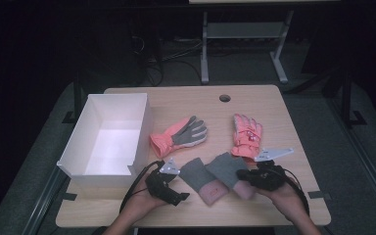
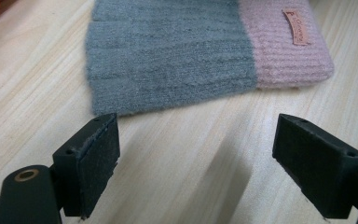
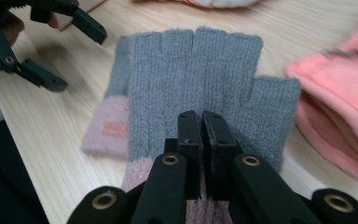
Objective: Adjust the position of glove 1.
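Two grey knit fingerless gloves with pink cuffs lie side by side near the table's front edge. My right gripper [image 1: 241, 175] [image 3: 201, 128] is shut on the right knit glove [image 1: 223, 166] [image 3: 200, 74], pinching its fabric just above the cuff. The left knit glove [image 1: 198, 177] [image 2: 168, 51] [image 3: 114, 114] lies flat, its edge tucked under the other. My left gripper [image 1: 178, 189] [image 2: 200, 144] stands open a short way in front of it, holding nothing, over bare wood. In the right gripper view the left gripper [image 3: 72, 53] appears at the upper left, jaws spread.
A white open box [image 1: 139, 128] stands at the table's left. A coral glove with a grey palm [image 1: 181, 133] lies mid-table. A second coral glove [image 1: 247, 136] [image 3: 335, 107] lies just beyond my right gripper. A cable hole [image 1: 224, 98] sits near the far edge.
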Tool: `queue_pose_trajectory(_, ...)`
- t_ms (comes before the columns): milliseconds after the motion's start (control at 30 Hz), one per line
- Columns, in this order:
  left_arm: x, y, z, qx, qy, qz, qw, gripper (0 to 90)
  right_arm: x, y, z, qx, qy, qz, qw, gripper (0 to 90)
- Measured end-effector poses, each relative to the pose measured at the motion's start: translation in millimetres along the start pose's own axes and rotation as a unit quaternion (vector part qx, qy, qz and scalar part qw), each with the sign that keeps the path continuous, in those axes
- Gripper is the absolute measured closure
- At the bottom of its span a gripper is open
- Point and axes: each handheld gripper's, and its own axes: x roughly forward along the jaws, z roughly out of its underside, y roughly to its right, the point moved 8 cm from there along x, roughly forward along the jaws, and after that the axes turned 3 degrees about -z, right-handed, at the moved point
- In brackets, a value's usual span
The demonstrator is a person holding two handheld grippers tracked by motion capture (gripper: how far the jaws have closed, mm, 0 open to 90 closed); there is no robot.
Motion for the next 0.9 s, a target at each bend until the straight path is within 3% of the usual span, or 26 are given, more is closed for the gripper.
queue_pose_trajectory(400,-1.4,0.1,-0.5,-0.006,0.006,-0.001,1.0000,14.4,42.3,-29.0,-31.8,-0.001,0.001,0.009,1.0000,86.4)
queue_pose_trajectory(533,-2.9,-1.8,-0.1,0.002,0.004,-0.005,1.0000,14.4,55.4,-32.9,-34.3,-0.001,-0.006,0.011,0.9999,86.4)
queue_pose_trajectory(667,-3.4,-2.3,-0.2,-0.003,0.004,-0.005,1.0000,14.4,66.3,-37.6,-32.1,0.003,-0.020,0.010,0.9997,86.2)
queue_pose_trajectory(900,-2.7,-1.3,-0.4,-0.003,0.004,-0.005,1.0000,14.4,73.4,-41.4,-29.2,0.002,-0.026,0.013,0.9996,86.1)
